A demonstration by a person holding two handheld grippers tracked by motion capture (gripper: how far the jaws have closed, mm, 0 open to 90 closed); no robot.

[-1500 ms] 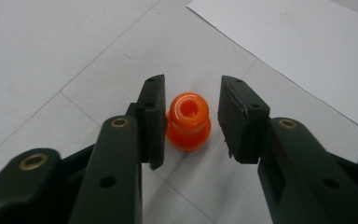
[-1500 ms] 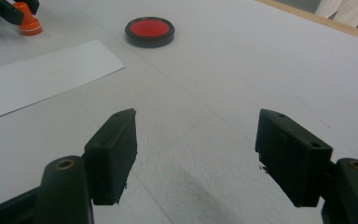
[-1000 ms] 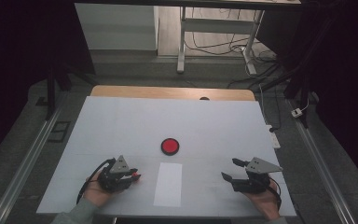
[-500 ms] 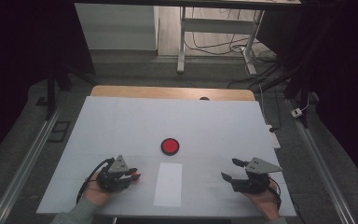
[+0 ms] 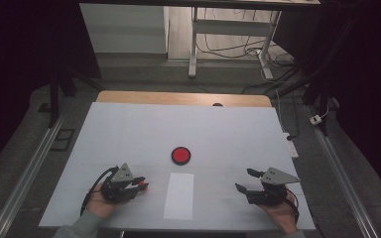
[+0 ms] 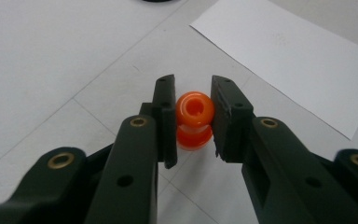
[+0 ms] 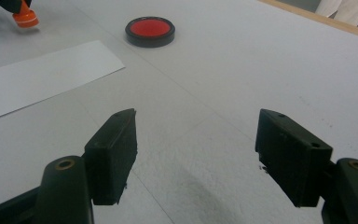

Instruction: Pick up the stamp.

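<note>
A small orange spool-shaped piece (image 6: 194, 109) sits between the jaws of my left gripper (image 6: 189, 100), and both pads touch its sides. In the high view this gripper (image 5: 141, 184) lies low at the table's near left, with the orange piece (image 5: 145, 187) at its tip. My right gripper (image 5: 243, 179) rests at the near right, open with nothing between its jaws (image 7: 196, 123). A round red disc with a black rim (image 5: 181, 155) lies on the table's middle, beyond both grippers. The right gripper view also shows the disc (image 7: 150, 29) and the orange piece (image 7: 25, 18) at far left.
A white sheet of paper (image 5: 179, 195) lies flat between the two grippers, just in front of the disc. The white table (image 5: 129, 129) has a wooden strip at its far edge. Floor rails run along both sides, with cables beyond the table.
</note>
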